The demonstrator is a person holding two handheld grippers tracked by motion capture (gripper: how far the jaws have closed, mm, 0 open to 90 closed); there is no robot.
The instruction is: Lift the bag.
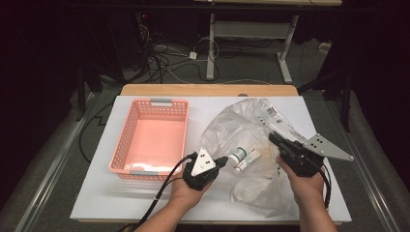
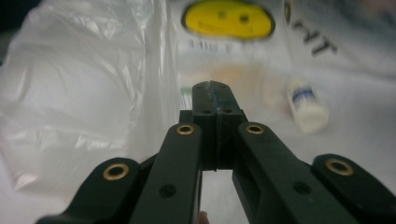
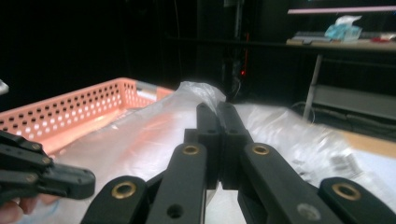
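- The left tool [image 1: 221,161] has its jaws pressed together; in the left gripper view the tips meet at the edge of the clear plastic bag [image 2: 84,93], and the film looks pinched between them, though it is too thin and blurred there to be sure
- The right tool [image 1: 275,138] is also closed tight, its tips at the bag's upper right side in the high view; in the right gripper view the bag film [image 3: 154,135] rises right behind the closed jaws, so a pinch on it is likely but cannot be confirmed
- Between the two tools, inside the bag, lies a small white tube with a green label [image 1: 245,158], on its side on the worktop [image 1: 96,193]; the left gripper view also shows a small white bottle with a blue band [image 2: 306,105] through the film
- A yellow round print [image 2: 227,18] sits on the bag further off
- The empty pink perforated basket [image 1: 128,140] stands to the left of the bag, just beside the left tool
- Judged step: both tools gripping the bag to open or lift it and free the contents
- Next move calls for pulling the two edges apart or tipping the bag, keeping both pinches firm so the slippery film does not slide out, then steering the items toward the basket
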